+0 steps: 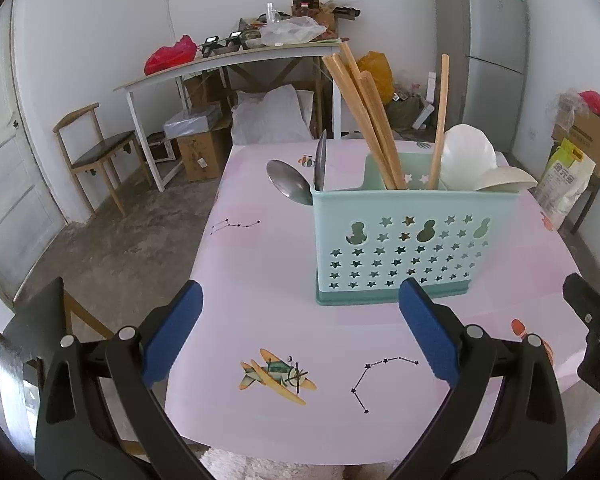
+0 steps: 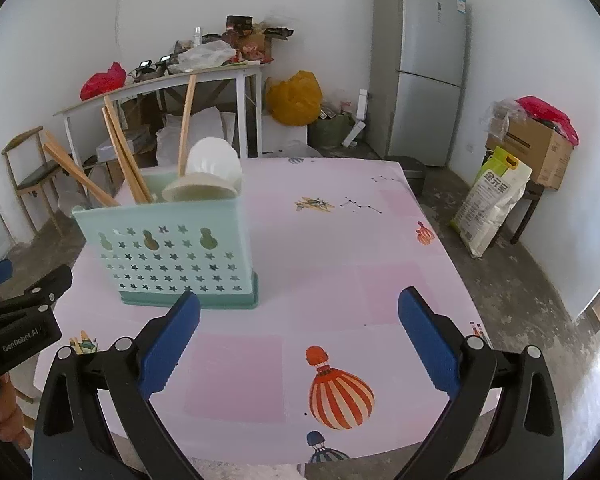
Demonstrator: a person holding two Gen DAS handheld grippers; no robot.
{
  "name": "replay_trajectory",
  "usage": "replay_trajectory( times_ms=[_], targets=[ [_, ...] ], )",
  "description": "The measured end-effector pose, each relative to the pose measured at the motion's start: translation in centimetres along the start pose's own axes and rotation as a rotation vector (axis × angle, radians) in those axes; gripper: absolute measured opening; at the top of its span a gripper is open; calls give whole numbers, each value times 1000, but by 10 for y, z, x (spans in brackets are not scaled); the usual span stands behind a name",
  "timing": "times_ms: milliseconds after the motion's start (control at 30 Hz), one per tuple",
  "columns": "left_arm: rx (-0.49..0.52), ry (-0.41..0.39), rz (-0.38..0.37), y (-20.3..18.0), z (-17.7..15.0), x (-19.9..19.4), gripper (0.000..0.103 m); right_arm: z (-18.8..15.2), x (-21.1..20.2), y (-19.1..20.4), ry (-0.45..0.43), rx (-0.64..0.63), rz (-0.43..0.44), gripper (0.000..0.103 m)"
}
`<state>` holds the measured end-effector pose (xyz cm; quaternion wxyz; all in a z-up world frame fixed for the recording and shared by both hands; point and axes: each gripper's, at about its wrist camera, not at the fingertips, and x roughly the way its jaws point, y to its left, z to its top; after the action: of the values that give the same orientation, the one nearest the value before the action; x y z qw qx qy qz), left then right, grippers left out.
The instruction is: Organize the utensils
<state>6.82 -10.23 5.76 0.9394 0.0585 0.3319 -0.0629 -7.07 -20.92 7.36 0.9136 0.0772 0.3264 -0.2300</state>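
Observation:
A mint green utensil caddy (image 1: pixel 400 240) (image 2: pixel 172 256) with star cut-outs stands on the pink table (image 1: pixel 260 280) (image 2: pixel 340 260). Wooden chopsticks (image 1: pixel 364 116) (image 2: pixel 120 152) lean out of its middle, white spoons (image 1: pixel 468 160) (image 2: pixel 212 164) fill its right end, and metal spoons (image 1: pixel 296 184) stick out at its left end. My left gripper (image 1: pixel 300 336) is open just in front of the caddy, with nothing between its blue pads. My right gripper (image 2: pixel 300 340) is open over the bare cloth to the right of the caddy, also holding nothing.
A white side table (image 1: pixel 228 60) piled with bags and boxes stands against the far wall. A wooden chair (image 1: pixel 96 152) is at the left, a grey fridge (image 2: pixel 420 64) at the right. A rice sack (image 2: pixel 492 200) and cardboard box (image 2: pixel 536 152) sit on the floor.

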Motion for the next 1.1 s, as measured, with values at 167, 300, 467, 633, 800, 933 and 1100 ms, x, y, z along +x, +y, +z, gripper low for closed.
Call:
replay_trajectory(
  times_ms=[167,300,467,633,800,933,1100],
  targets=[
    [-11,6,13,-1,0,2,95,0,-1,-7,1,12,-12,96],
    [-22,8,26,0,2,2,95,0,0,-8,1,19,-25,96],
    [-30,5,52,4,2,3,95,-1,2,-8,11,17,-35,96],
    [-28,9,73,5,1,4,95,0,3,-7,14,10,-41,96],
    [-35,11,90,10,2,6,95,1,3,-7,16,10,-44,96],
    [-36,7,102,12,3,6,95,1,4,-6,14,7,-46,96],
    [-37,2,114,13,4,7,95,2,4,-6,15,7,-45,96]
  ],
)
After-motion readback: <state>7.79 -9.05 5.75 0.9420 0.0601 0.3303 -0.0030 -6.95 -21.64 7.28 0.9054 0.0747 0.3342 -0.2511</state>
